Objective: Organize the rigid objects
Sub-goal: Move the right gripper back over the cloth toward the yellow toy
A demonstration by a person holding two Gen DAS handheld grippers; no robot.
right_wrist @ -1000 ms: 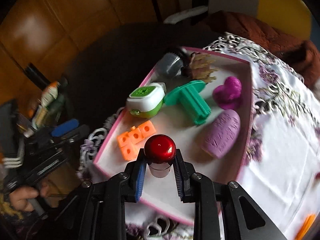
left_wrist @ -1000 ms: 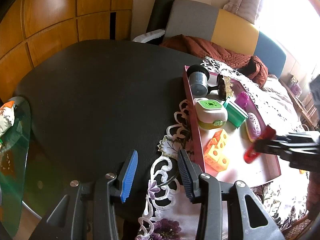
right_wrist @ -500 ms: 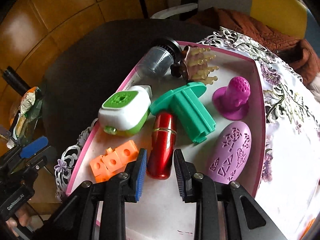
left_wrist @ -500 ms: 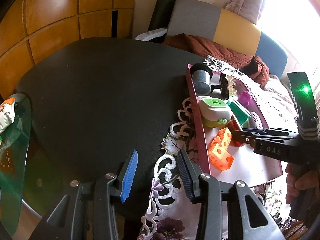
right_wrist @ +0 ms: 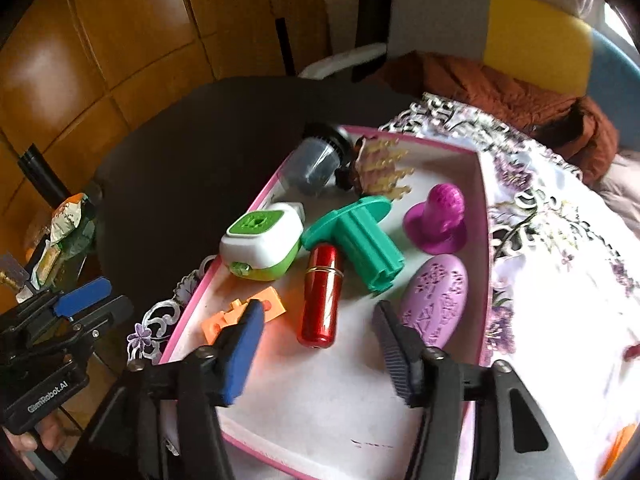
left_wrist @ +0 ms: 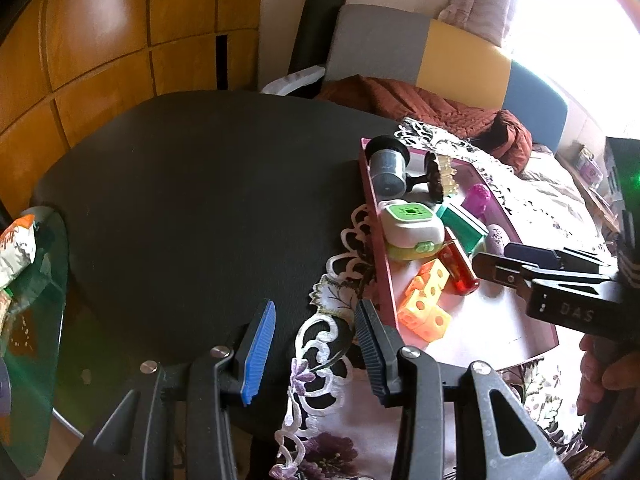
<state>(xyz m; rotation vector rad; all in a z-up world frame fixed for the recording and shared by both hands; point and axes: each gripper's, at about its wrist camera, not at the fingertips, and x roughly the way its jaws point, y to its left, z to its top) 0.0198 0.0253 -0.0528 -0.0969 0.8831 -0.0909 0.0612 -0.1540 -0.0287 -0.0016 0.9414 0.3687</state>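
A red metallic tube [right_wrist: 322,294] [left_wrist: 458,266] lies on the white floor of the pink-rimmed tray [right_wrist: 264,196] [left_wrist: 374,216], between the orange block cluster [right_wrist: 244,312] [left_wrist: 426,304] and the teal spool [right_wrist: 358,240]. My right gripper [right_wrist: 320,340] [left_wrist: 494,258] hovers just before the tube's near end, its jaws opening, pads clear of the tube. The white-and-green box [right_wrist: 262,244], grey cup [right_wrist: 316,164], brown comb [right_wrist: 380,170], magenta knob [right_wrist: 438,216] and lilac oval [right_wrist: 438,300] also lie in the tray. My left gripper [left_wrist: 316,344] stands open over the lace cloth edge, empty.
The tray rests on a flowered lace cloth [right_wrist: 560,264] covering part of a black round table [left_wrist: 192,192]. A glass side table with snack packets [left_wrist: 20,248] stands left. A sofa with a rust blanket [left_wrist: 420,100] lies behind. An orange object [right_wrist: 622,446] sits at the cloth's right edge.
The right gripper lowered the red tube from upright to lying in the tray, then spread its jaws and let it go. The left gripper stayed still.
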